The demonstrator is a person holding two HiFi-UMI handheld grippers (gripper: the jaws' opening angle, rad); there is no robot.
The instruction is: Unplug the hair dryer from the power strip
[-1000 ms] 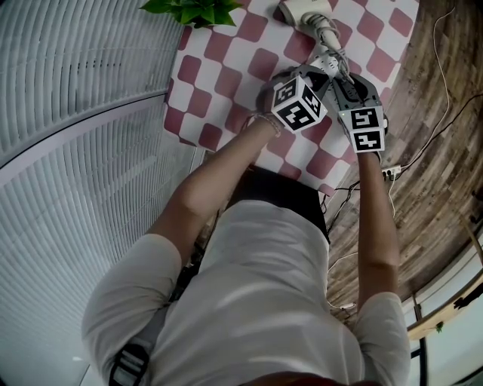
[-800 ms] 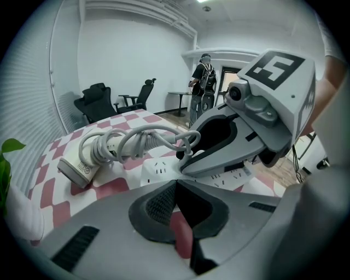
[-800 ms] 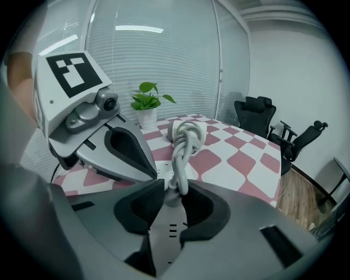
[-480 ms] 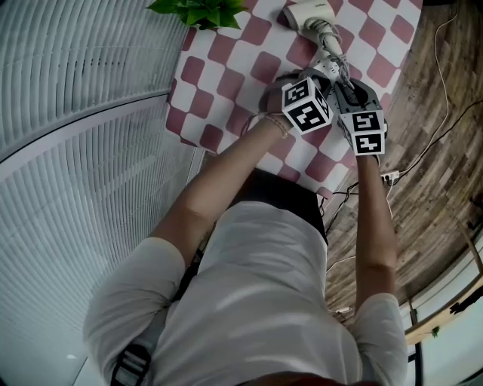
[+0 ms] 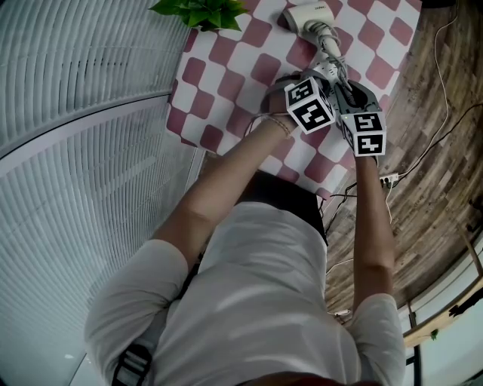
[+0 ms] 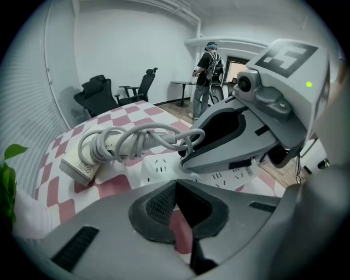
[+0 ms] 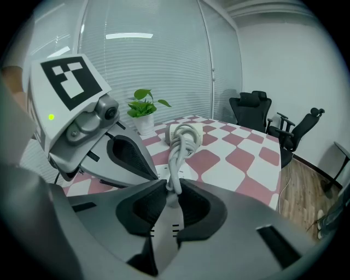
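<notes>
Head view: power strip [image 5: 323, 69] on table [image 5: 226, 75]

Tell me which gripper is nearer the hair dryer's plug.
Right. The right gripper has the plug between its jaws, which have just been closing on it. The left gripper, shut, points at the power strip alongside, short of the plug.

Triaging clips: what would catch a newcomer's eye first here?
The right gripper has just been closing its jaws on the plug in the white power strip, on the red-checked table. The left gripper, shut, sits beside it; the hair dryer with its coiled cord lies beyond.
</notes>
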